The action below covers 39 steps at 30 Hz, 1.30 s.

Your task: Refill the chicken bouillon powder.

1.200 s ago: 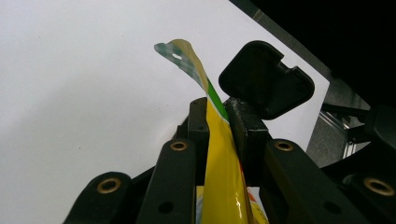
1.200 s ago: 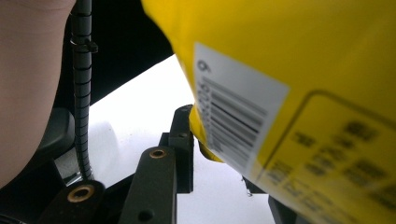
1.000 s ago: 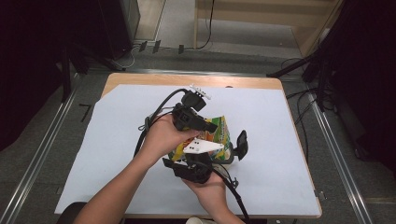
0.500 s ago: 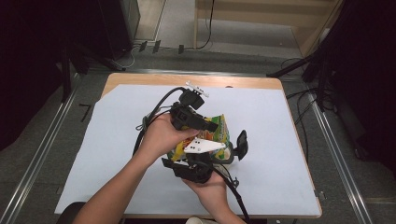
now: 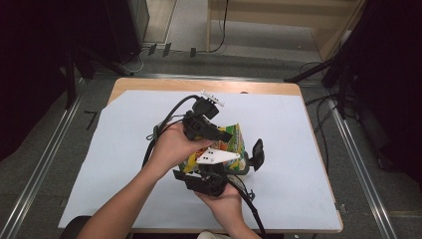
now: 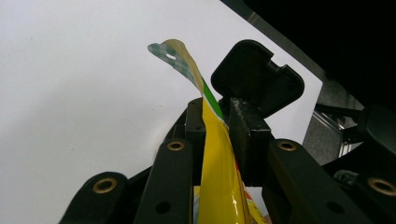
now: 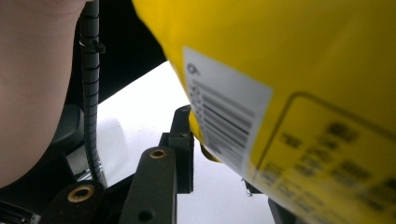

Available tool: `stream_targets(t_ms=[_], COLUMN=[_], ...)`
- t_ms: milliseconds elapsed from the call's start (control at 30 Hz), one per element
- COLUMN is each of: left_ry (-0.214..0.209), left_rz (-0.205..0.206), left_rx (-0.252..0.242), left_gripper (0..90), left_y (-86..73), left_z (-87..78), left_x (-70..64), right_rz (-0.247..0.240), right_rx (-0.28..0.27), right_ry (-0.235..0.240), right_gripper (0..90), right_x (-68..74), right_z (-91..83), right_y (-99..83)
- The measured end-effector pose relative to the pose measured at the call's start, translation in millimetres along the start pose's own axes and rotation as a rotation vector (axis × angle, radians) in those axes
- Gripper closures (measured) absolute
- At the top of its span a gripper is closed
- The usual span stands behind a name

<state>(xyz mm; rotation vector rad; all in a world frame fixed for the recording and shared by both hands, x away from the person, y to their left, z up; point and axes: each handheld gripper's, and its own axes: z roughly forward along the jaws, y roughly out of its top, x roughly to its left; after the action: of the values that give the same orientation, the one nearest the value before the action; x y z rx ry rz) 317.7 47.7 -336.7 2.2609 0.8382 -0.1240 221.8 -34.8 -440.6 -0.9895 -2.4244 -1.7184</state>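
A yellow and green snack bag [image 5: 236, 143] is held just above the white-covered table between both hands. My left gripper [image 5: 220, 135] comes in from the upper left, and in the left gripper view its jaws [image 6: 215, 114] are shut on the bag's thin sealed edge [image 6: 212, 154], whose green checked corner sticks up past them. My right gripper [image 5: 226, 164], with its white three-cornered plate, sits under the bag from the near side. In the right gripper view the bag's back with a barcode label [image 7: 224, 116] lies over the jaws, its lower edge pinched at my right gripper [image 7: 210, 149]; one jaw is hidden.
A white sheet [image 5: 308, 149] covers the wooden table [image 5: 199, 85]. A black rounded piece [image 5: 257, 153] stands just right of the bag. Cables trail from both grippers. Metal rails and floor cables run along both sides of the table.
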Motion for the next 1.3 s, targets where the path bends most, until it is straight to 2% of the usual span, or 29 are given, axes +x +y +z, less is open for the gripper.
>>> stream_targets(t_ms=[200,400,800,933,1033,1300], left_ry=[0.023,0.019,-0.047,-0.038,-0.026,-0.032], left_rz=[0.022,0.025,-0.011,-0.014,-0.017,-0.025], left_rx=[0.014,0.010,-0.013,-0.004,0.009,-0.001], left_gripper=[79.0,79.1,77.2,77.4,77.6,77.8], left_y=[-0.7,-0.8,2.2,2.3,2.6,4.0], left_z=[2.6,4.0,-2.2,-0.2,4.0,0.8], left_x=[-4.3,-7.3,1.9,2.9,4.3,6.5], right_rz=[-0.003,-0.004,0.006,0.007,0.029,0.034], right_rx=[-0.003,-0.005,-0.005,0.005,0.018,0.021], right_ry=[-0.011,-0.015,0.001,0.004,0.015,0.018], right_gripper=[69.6,70.5,71.0,70.8,70.6,69.9], right_x=[1.0,0.2,-0.3,-0.9,-4.1,-4.6], right_z=[-0.6,-3.3,-5.3,-4.7,-2.8,-2.3], right_y=[-2.2,-4.5,1.4,2.5,1.7,4.9])
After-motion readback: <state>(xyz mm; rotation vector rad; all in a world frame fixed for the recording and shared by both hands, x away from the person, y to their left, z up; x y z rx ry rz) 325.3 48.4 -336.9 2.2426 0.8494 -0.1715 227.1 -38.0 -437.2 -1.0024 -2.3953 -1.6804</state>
